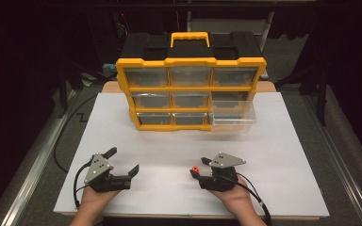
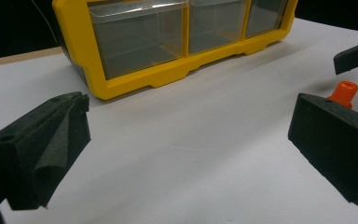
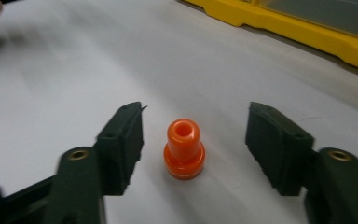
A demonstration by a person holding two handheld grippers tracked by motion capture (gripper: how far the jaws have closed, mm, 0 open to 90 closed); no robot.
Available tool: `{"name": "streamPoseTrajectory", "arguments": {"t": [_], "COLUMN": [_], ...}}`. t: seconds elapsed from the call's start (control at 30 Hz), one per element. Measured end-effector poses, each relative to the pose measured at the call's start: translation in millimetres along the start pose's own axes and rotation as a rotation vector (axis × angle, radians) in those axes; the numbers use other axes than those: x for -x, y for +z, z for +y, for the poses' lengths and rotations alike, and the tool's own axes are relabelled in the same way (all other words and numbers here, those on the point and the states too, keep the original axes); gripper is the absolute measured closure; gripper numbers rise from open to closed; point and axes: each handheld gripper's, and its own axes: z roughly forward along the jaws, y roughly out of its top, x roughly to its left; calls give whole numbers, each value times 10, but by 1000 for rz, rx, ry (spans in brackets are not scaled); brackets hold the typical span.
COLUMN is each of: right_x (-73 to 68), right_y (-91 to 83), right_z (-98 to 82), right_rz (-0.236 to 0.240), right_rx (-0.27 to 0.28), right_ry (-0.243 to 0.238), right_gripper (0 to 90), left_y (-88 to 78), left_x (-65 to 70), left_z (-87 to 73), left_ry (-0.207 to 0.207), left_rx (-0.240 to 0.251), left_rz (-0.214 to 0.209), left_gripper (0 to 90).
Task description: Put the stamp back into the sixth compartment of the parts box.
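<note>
Dark surroundings frame the white table (image 1: 169, 155) where I work, with the yellow drawer cabinet (image 1: 191, 92) standing at the far edge and its lower right clear drawer (image 1: 231, 117) pulled out. I am at the pick-up step: the small orange plug (image 3: 183, 148) stands upright on the bare table, between the pads of my right gripper (image 3: 193, 140), with a gap on either side, so nothing is gripped yet. Those jaws stand at a middling width and bracket the plug without touching it. Next, I judge, I need to close squarely on the plug's body, keeping the jaws low and level so it does not tip or squirt out, then lift it toward the open drawer. My right hand (image 1: 235, 195) lies low near the table's front edge, gripper pointing left and forward. My left gripper (image 1: 122, 162) rests beside it, well apart from the plug, jaws spread wide and empty, aimed toward the cabinet.
</note>
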Motion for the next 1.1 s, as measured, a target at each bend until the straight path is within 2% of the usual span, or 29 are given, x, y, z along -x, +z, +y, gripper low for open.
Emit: {"name": "streamPoseTrajectory", "arguments": {"t": [0.03,0.1,0.13,0.23,0.7,0.97,1.1], "right_x": [-6,-10,-20,-26,-34,-46,-36], "right_y": [5,11,31,52,127,111,68], "right_z": [-11,-13,-21,-16,-4,-6,9], "right_rz": [7,9,5,9,-18,-27,-31], "right_rx": [-6,-13,-24,-23,-63,-66,-51], "right_ry": [-7,-12,-21,-23,-60,-87,-87], "right_gripper": [482,496,557,602,713,737,739], "left_y": [4,5,4,0,17,7,12], "left_x": [8,14,18,15,31,30,26], "left_z": [5,7,6,5,0,2,1], "left_ry": [9,14,17,14,21,21,18], "left_rx": [-4,-7,-6,-3,-7,-6,-4], "left_rz": [-4,-5,-5,-6,-4,-7,-9], "left_gripper": [4,4,4,4,4,4,4]}}
